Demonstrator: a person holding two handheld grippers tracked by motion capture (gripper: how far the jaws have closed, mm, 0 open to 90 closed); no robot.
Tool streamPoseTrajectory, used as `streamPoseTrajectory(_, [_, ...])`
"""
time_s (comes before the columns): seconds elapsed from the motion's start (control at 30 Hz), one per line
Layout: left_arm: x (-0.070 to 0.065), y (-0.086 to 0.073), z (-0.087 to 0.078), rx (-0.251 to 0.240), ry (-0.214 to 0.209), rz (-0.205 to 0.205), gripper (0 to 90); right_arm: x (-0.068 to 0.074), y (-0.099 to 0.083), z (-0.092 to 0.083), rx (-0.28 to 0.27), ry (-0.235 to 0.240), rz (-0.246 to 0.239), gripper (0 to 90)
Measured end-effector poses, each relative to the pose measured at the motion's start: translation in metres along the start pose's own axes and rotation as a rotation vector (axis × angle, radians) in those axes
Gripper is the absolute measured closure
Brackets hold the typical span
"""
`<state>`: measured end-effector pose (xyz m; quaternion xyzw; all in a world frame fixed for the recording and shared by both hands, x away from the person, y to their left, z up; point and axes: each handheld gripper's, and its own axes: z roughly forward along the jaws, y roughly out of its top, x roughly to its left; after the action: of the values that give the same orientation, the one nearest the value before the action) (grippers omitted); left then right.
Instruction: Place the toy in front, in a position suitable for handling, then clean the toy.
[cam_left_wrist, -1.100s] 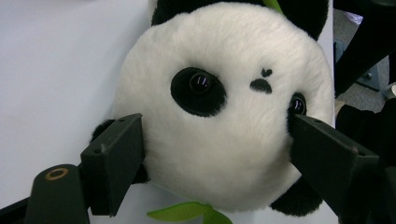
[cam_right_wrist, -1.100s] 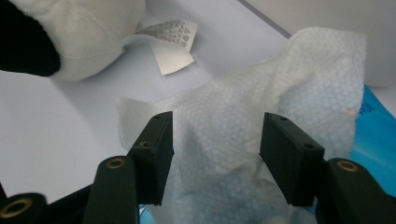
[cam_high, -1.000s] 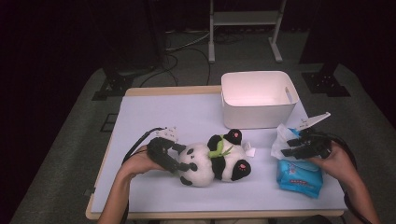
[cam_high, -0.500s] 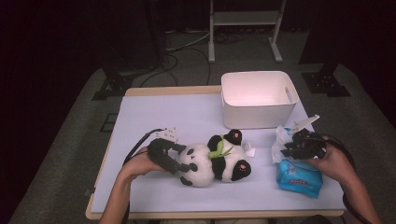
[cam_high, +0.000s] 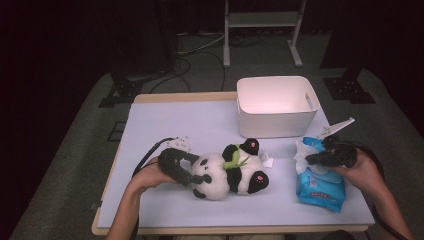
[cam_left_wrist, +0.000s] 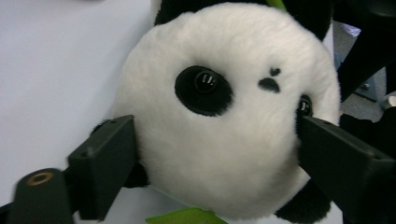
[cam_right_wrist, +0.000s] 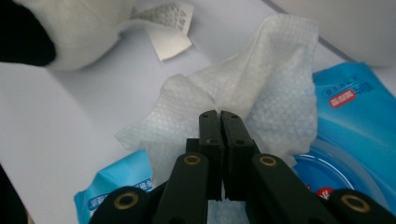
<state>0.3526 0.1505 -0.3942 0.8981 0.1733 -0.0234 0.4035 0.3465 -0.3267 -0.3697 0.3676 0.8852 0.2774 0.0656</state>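
Pinching a wet wipe (cam_right_wrist: 261, 107) between fully closed jaws, my right hand-held gripper (cam_high: 314, 159) sits at the top edge of the blue wipe pack (cam_high: 320, 190); its jaws have just been closing, and in the right gripper view the sheet is caught between the tips, crumpled and standing up out of the pack's opening. The pack lies on the table (cam_high: 165, 125) to the right of the panda plush (cam_high: 230, 172), well apart from it, with the white bin (cam_high: 276, 105) behind the panda and slightly to its right. My left hand-held gripper (cam_high: 192, 172) is at the panda's left end, with its jaws spread wide on either side of the white head (cam_left_wrist: 224, 116); they have just been opening a little further. In the left gripper view the pads sit against the fur on both sides, though I cannot tell how firmly they press. I judge the step in hand to be drawing a wipe from the pack while the toy is steadied. The next move calls for lifting the right gripper up and away from the pack so the sheet comes free, then carrying it over to the panda.
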Motion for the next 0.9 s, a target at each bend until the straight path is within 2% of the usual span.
streamPoseTrajectory(0.03, [0.0,0.0,0.0,0.0,0.0,0.0,10.3,0.0,0.0,0.0,0.0,0.0,0.0,87.6])
streamPoseTrajectory(0.07, [0.0,0.0,0.0,-0.001,-0.003,0.01,10.4,-0.002,0.0,-0.006,-0.035,0.029,0.02,88.0])
streamPoseTrajectory(0.2, [0.003,-0.001,-0.001,-0.001,-0.008,0.008,10.5,-0.005,0.0,-0.012,-0.042,0.042,0.028,88.1])
streamPoseTrajectory(0.4, [0.002,-0.001,0.0,-0.002,-0.005,0.007,10.3,-0.011,0.002,-0.027,-0.138,0.145,0.057,88.1])
streamPoseTrajectory(0.5, [0.002,-0.001,0.0,-0.003,-0.006,0.006,10.1,-0.013,0.003,-0.033,-0.16,0.163,0.066,88.0])
streamPoseTrajectory(0.7, [0.003,-0.001,0.0,-0.009,-0.009,-0.003,10.0,-0.011,0.011,-0.041,-0.153,0.152,0.045,88.0])
streamPoseTrajectory(0.73, [0.003,-0.001,0.0,-0.009,-0.009,-0.003,9.9,-0.007,0.018,-0.044,-0.171,0.157,0.026,88.0])
streamPoseTrajectory(0.8, [0.003,-0.001,0.0,-0.007,-0.007,-0.003,9.9,-0.006,0.021,-0.046,-0.187,0.169,0.02,88.0])
streamPoseTrajectory(0.83, [0.003,-0.001,0.0,-0.004,-0.004,0.0,9.7,0.001,0.032,-0.053,-0.214,0.179,-0.007,88.0])
streamPoseTrajectory(0.9, [0.002,-0.001,0.0,-0.002,-0.003,0.004,9.7,0.003,0.036,-0.054,-0.212,0.178,-0.022,88.0])
